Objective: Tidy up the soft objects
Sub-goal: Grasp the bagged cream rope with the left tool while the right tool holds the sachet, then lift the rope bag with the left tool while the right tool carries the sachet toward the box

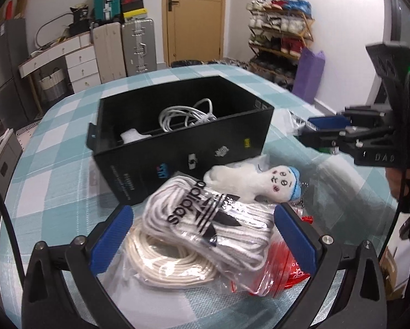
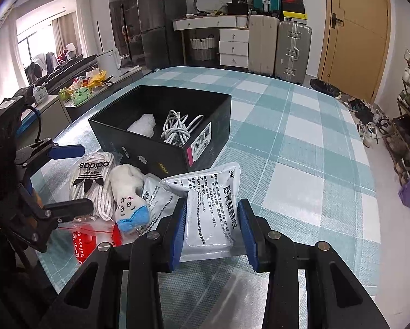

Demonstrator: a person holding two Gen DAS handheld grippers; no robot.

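Note:
A black box (image 1: 183,148) (image 2: 205,115) on the checked table holds a white cable (image 1: 188,116) (image 2: 177,128) and a white foam piece (image 2: 143,126). In front of it lie a bagged white adidas rope (image 1: 205,219) (image 2: 94,175), a cream rope coil (image 1: 166,263), a white plush doll with a blue cap (image 1: 262,183) (image 2: 128,194) and a red balloon bag (image 1: 284,266) (image 2: 87,244). My left gripper (image 1: 205,235) (image 2: 73,175) is open around the adidas bag. My right gripper (image 2: 213,233) (image 1: 312,134) is shut on a white medicine pouch (image 2: 210,216).
The table (image 2: 301,150) has a teal and white checked cloth. More white pouches (image 2: 155,192) lie beside the doll. Suitcases (image 2: 292,52), drawers and a door stand beyond the table, and a shoe rack (image 1: 281,35) is at the right.

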